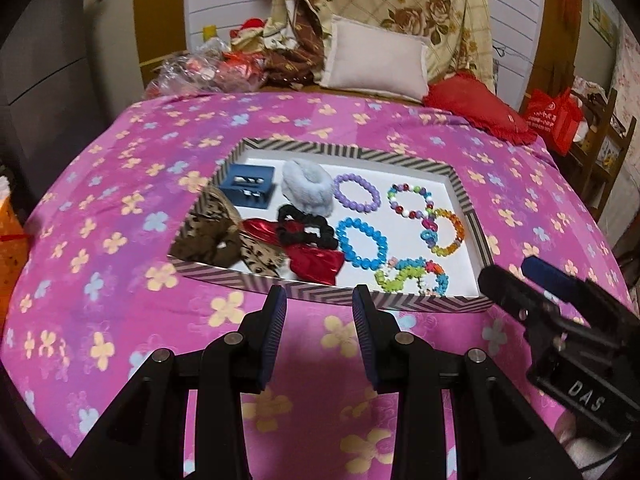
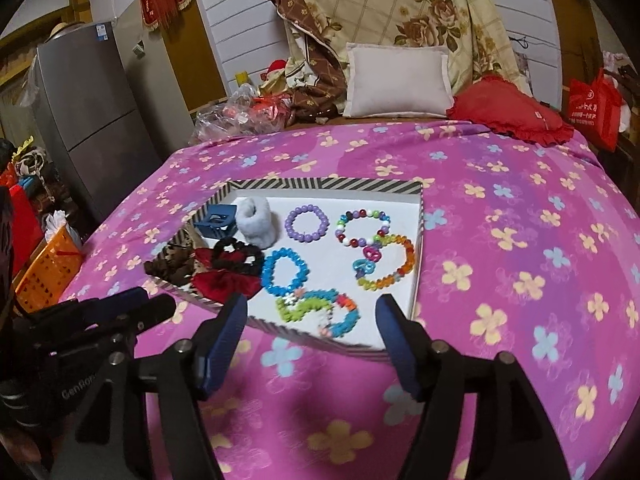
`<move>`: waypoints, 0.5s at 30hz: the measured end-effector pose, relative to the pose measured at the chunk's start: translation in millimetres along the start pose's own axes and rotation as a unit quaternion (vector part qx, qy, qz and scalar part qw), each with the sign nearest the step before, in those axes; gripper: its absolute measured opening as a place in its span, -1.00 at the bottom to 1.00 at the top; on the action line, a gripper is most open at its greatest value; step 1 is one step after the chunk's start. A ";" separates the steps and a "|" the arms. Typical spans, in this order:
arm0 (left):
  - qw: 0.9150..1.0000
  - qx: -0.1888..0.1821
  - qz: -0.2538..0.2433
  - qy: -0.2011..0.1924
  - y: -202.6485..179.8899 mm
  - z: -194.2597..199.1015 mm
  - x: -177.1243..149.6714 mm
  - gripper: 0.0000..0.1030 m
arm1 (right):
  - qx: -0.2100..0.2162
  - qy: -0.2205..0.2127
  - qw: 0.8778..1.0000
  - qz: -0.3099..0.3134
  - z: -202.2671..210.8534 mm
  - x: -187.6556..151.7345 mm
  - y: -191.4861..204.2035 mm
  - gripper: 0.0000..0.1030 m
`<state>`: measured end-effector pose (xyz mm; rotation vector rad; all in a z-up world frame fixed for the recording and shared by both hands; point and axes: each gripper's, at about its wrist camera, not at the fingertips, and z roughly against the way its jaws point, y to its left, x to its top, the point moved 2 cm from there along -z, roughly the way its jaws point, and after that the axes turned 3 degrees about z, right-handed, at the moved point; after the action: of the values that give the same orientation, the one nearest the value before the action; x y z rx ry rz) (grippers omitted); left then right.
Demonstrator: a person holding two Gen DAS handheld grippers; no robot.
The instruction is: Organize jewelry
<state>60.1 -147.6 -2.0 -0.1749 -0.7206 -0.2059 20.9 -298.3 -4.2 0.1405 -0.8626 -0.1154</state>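
Two grippers hang over the near edge of a bed with a pink flowered sheet [image 1: 120, 184], both spread apart and holding nothing. Going left to right: the striped shallow box [image 1: 424, 304] sits flat on the sheet with all the jewelry and hair stuff in it. At its left end there's a brown patterned scrunchie [image 1: 208, 236], with a blue claw clip [image 1: 250, 186] behind it. Next over, a red bow [image 1: 316, 260] with a black scrunchie [image 1: 306, 230] lying on it, and a fluffy white scrunchie [image 1: 306, 188] further back. Then the bead bracelets on the white floor of the box: a lilac one [image 1: 357, 193] at the back, a bright blue one [image 1: 362, 243] in front of it, and a green-blue multicolour one [image 1: 412, 278] by the near wall. On the right side there's a mixed-colour bead bracelet [image 1: 412, 200] touching an orange-yellow one [image 1: 446, 234].

The left gripper [image 1: 320, 320] is in front of the box's near wall, jaws parted, nothing between them. The right gripper [image 2: 310, 328] is over the near right corner, jaws wider, also empty.
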 end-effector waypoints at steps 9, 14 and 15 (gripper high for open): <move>0.999 0.003 0.008 -0.033 10.2 26.9 3.3 -0.28 | -0.028 -0.024 0.999 0.009 27.8 -1.1 22.1 0.57; 0.999 0.005 0.010 -0.046 13.8 38.6 2.9 -0.28 | -0.060 -0.051 0.997 0.026 44.0 1.1 33.1 0.59; 0.999 0.005 0.010 -0.047 14.5 39.9 2.8 -0.28 | -0.065 -0.053 0.996 0.028 46.2 1.5 34.3 0.60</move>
<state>40.5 -124.8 28.1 -0.1825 -0.8139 -0.1752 -11.8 -268.3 32.4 -0.0114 -0.9620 -0.1270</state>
